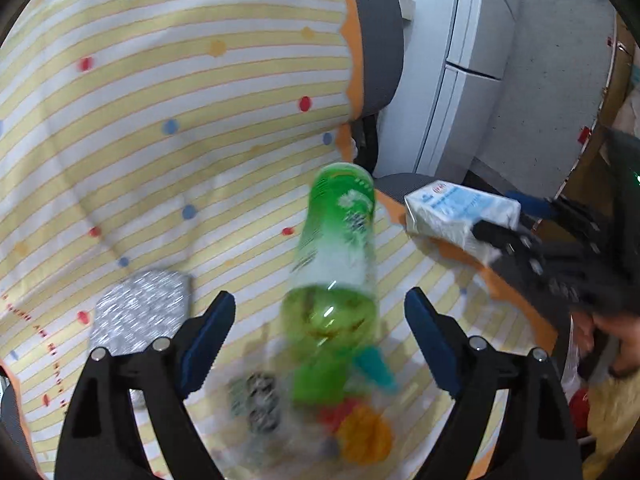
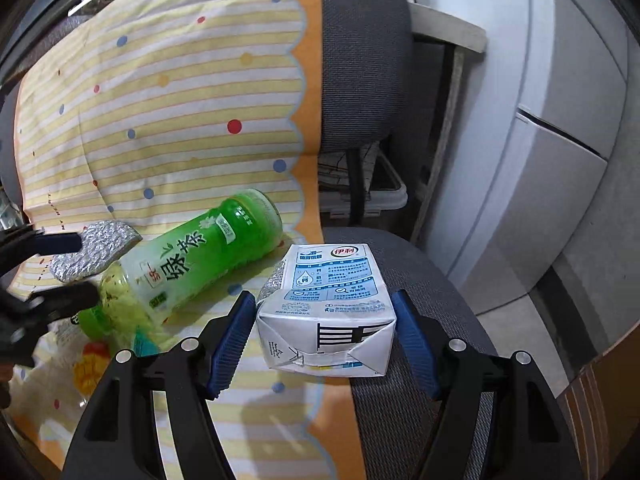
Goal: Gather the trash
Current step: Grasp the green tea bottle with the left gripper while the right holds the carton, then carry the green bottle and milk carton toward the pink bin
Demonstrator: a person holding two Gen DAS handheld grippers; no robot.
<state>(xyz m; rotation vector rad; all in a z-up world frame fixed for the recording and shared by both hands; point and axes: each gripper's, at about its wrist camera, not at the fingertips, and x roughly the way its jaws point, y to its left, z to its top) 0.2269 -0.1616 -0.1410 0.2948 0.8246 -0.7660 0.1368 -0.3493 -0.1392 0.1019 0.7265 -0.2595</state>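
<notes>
A green tea bottle [image 1: 336,260] lies on the striped cloth over the chair seat, its cap end toward my left gripper [image 1: 320,328]. That gripper is open, its blue pads either side of the bottle's lower part without touching. The bottle also shows in the right wrist view [image 2: 188,264]. A white and blue milk carton [image 2: 328,312] sits between the pads of my right gripper [image 2: 324,320], which is shut on it at the seat's right edge. The carton also shows in the left wrist view [image 1: 460,212]. A silver foil wrapper [image 1: 140,312] lies left of the bottle.
A clear plastic wrapper with orange and red print [image 1: 352,428] lies under the bottle's cap end. The grey chair back [image 2: 360,60] stands behind the cloth [image 2: 160,100]. A grey cabinet [image 2: 560,160] and a cardboard box [image 2: 600,400] are to the right.
</notes>
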